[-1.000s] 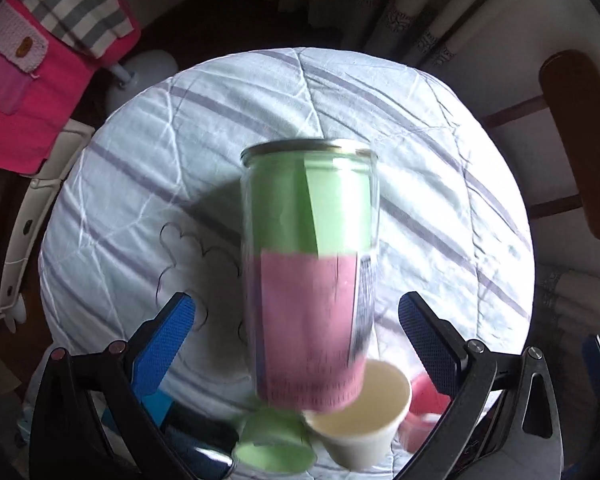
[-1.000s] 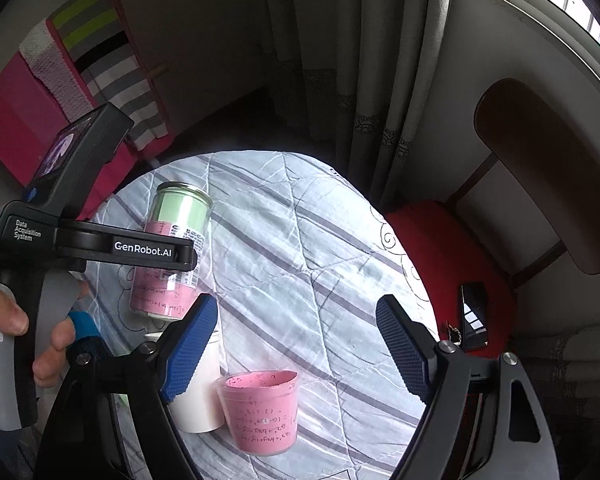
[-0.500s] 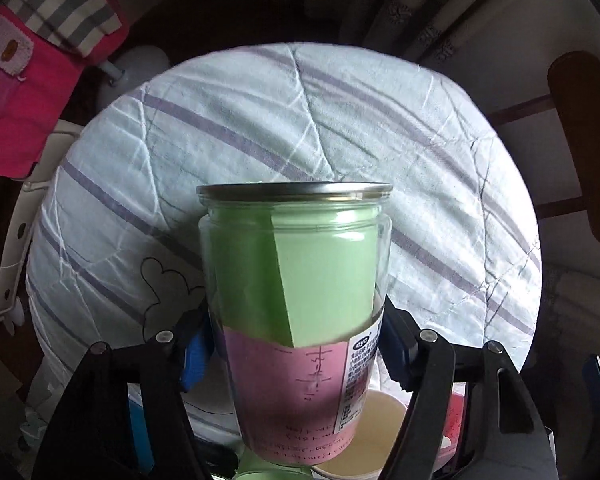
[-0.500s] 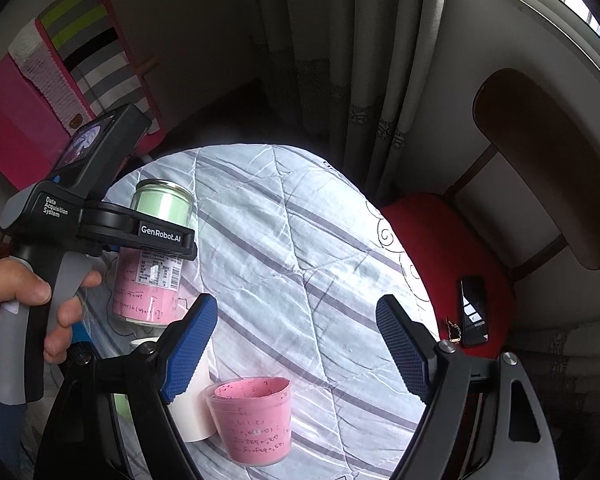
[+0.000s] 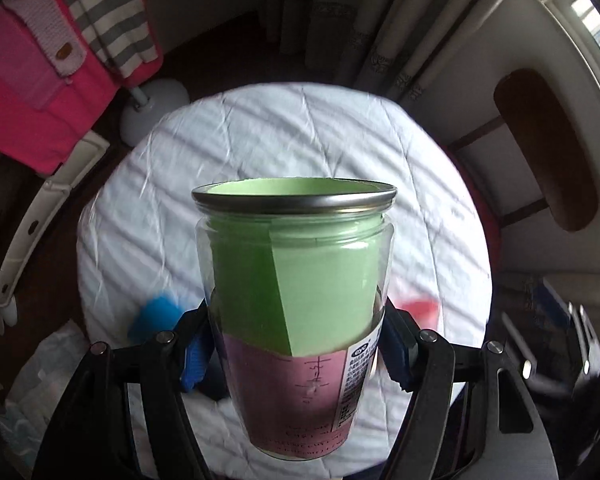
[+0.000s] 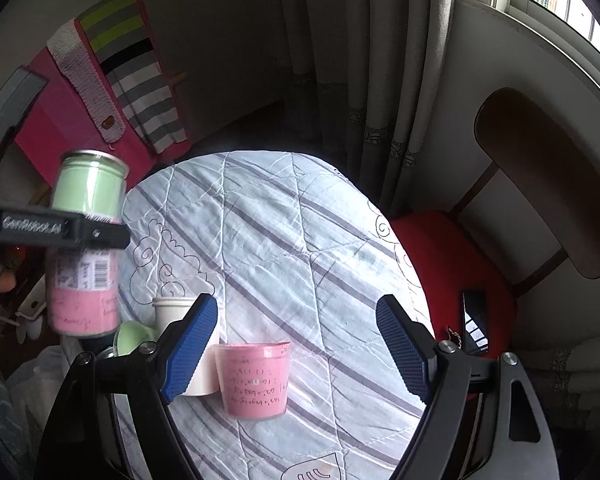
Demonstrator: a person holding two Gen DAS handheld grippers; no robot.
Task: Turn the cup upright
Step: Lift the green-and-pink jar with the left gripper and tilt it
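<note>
Left tool (image 5: 296,356) pinches the cup (image 5: 296,304) at mid-body, clear above the table (image 6: 300,240), long axis near vertical, metal rim uppermost; right tool (image 6: 296,344) hangs spread, well apart.

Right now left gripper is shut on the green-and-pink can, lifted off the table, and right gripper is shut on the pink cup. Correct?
Not quite. The right gripper is open and empty; the right wrist view shows the pink cup standing on the table between its spread fingers. The left gripper is shut on the green-and-pink can, lifted off the table.
</note>
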